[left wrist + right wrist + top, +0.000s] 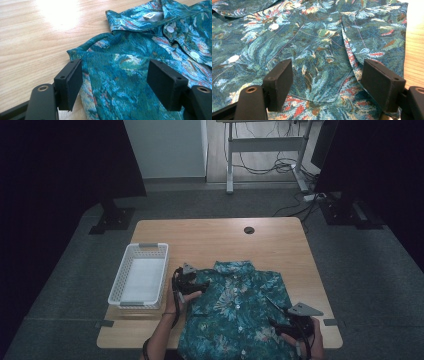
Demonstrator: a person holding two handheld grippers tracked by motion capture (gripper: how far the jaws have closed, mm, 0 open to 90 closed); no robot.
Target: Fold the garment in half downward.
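Wooden table (210, 237), floppy floral shirt (235, 315) spread flat; I've got both grippers, left (192, 287) and right (285, 327), jaws apart, so I'd pinch shoulder and sleeve edge.

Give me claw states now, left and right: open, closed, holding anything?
Left claw: open, jaws wide over the shirt shoulder, gripping nothing.
Right claw: open, jaws wide over the shirt's chest pocket, gripping nothing.

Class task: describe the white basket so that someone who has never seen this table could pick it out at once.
Start at the wooden table. Left of the patterned shirt, by the table's left edge, stands the white basket. It is the one rigid, slotted, plain-coloured container there.
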